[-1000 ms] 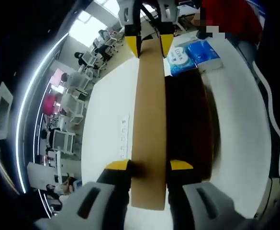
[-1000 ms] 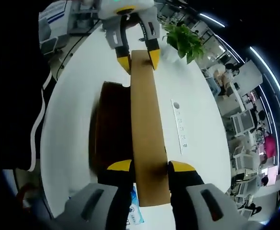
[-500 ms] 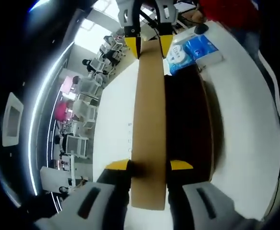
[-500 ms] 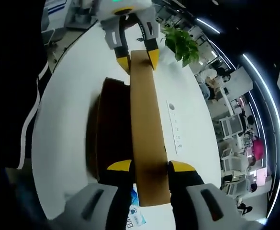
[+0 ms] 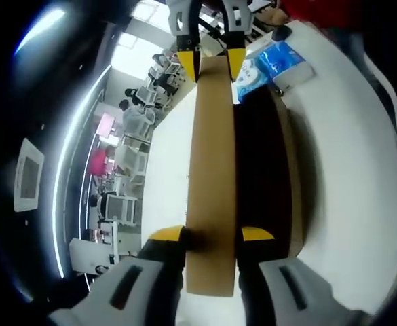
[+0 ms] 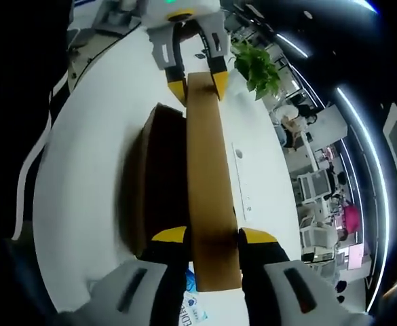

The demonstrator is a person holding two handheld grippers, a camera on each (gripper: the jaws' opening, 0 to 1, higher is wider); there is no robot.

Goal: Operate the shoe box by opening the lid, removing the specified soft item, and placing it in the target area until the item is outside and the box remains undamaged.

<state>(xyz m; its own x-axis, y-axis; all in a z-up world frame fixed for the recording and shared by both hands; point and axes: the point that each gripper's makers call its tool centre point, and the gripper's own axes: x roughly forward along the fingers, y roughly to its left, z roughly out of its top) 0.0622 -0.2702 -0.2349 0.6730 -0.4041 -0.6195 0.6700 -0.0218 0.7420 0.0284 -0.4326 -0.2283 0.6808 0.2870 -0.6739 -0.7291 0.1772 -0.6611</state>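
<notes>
Left gripper view: your left gripper (image 5: pixel 212 235), yellow-tipped jaws rising from the bottom, pinches the near end of the lid (image 5: pixel 212 170), a long brown cardboard strip seen edge-on and running straight away from you. At its far end your right gripper (image 5: pixel 212 60) comes in from the top and clamps the other end, one yellow tip on either side. Just right of the lid lies the box (image 5: pixel 269 176), open, its inside dark brown; what is in it you cannot tell. The box sits on a white table (image 5: pixel 347 170). Beyond the box's far end, touching or just beside it, a blue and white tissue pack (image 5: pixel 274 62). Left of the table, well apart, an office with chairs and people (image 5: pixel 134 122). A red garment (image 5: pixel 317 9) at the far right edge.

Right gripper view: your right gripper (image 6: pixel 212 236) pinches the near end of the lid (image 6: pixel 208 176), jaws pressed on both faces. Your left gripper (image 6: pixel 197 79) holds the far end likewise. The open box (image 6: pixel 159 183) lies just left of the lid here, interior dark. A plant (image 6: pixel 256 64) stands on the table (image 6: pixel 83 176) at the far right, near the left gripper. A white power strip (image 6: pixel 243 180) lies on the table right of the lid. A corner of the tissue pack (image 6: pixel 193 305) shows near you, under the lid
</notes>
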